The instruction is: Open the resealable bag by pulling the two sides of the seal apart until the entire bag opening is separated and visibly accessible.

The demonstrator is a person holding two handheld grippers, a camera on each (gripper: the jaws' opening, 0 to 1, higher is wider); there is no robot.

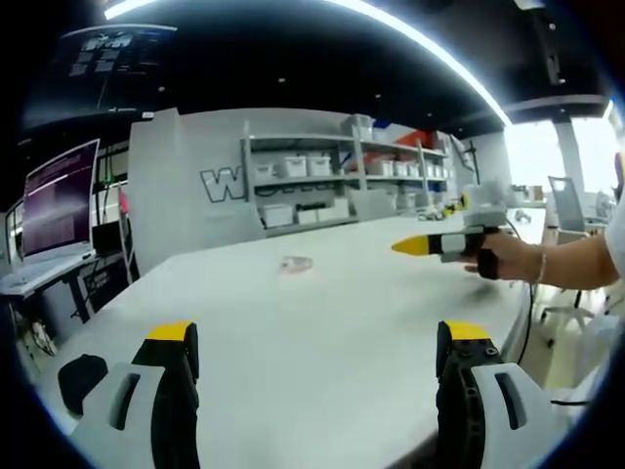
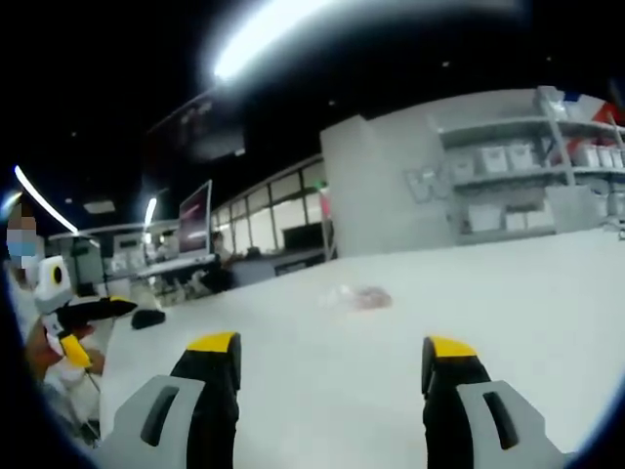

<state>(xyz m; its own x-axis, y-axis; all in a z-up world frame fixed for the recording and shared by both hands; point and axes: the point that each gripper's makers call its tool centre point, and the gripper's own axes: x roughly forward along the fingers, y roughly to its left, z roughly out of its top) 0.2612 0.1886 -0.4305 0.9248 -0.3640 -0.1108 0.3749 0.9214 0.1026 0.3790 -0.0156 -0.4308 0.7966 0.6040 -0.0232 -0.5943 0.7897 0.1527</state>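
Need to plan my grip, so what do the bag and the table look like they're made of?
The resealable bag looks like thin clear plastic film: see-through, crinkled, faintly glinting. Blur hides its seal. The table looks like smooth matte white laminate, though that is uncertain: an even surface with soft reflections.

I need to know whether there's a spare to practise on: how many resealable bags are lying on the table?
1. A single resealable bag lies flat on the white table, out ahead of both hand-held grippers; the right gripper view shows the same bag. Nothing hides another.
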